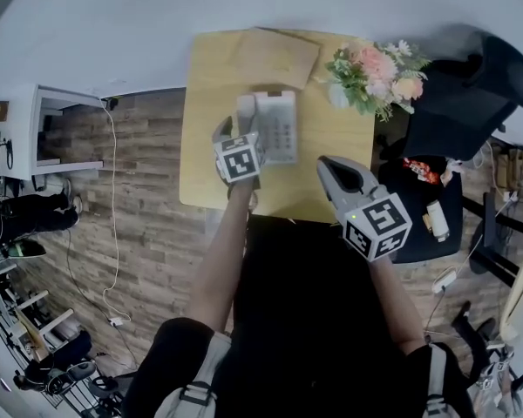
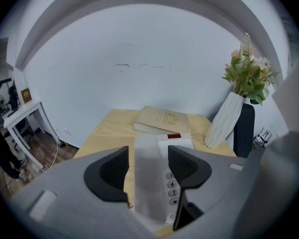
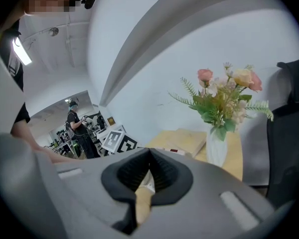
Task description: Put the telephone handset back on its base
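White handset [image 2: 148, 183] rests on its base [image 2: 182, 144] between the spread jaws of the left claw [image 2: 147, 154]; right claw [image 3: 149, 156] clenched.

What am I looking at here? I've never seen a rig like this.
There is no robot: a person holds a two-jaw gripper in each hand. One picture comes from a camera on the head, looking down; the other two cameras ride on the grippers. On the wooden table are a telephone base, a book and a vase of flowers. The left gripper has its jaws apart either side of the handset, which lies along the base's left side. The right gripper is shut, holding nothing.
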The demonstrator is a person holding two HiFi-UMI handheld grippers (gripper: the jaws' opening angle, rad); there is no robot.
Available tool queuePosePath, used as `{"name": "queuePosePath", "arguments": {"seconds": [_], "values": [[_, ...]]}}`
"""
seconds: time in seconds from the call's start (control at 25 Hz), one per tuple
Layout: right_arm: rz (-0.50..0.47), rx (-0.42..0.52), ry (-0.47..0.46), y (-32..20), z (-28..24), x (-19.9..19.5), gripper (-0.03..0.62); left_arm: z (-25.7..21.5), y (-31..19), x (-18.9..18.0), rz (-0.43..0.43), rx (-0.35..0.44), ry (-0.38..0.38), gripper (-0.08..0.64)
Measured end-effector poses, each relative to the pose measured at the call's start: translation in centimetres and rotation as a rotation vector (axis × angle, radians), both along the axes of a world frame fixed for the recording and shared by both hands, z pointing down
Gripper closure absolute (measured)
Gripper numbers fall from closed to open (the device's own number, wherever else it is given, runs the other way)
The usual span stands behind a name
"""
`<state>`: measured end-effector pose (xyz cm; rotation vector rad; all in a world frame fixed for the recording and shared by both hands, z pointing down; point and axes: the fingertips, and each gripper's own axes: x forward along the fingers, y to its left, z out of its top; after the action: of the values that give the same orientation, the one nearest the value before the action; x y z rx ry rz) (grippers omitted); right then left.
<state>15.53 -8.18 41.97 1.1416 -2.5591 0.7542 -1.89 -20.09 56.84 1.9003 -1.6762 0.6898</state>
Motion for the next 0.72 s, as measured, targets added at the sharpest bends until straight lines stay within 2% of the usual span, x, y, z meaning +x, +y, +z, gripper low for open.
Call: {"name": "queuePosePath", "arguments": {"seconds": [0.36,0.56,0.72], "values": [[-0.062,0.009,-0.051,0.7,-0.1,-1.2,0.591,-5.3,3.8,0.4,0.027,0.060,-0.008,0.320],[-0.054,0.007,-0.050,1.0,0.1,-1.5,0.591,-6.5,6.6,0.2,0.069,0.055,-0.007,0.339],[-0.027,0.011,-0.034,1.7,0.0,-2.0,0.591,-7.7,8.2,-0.5,0.104,0.081,0.014,0.359]]}}
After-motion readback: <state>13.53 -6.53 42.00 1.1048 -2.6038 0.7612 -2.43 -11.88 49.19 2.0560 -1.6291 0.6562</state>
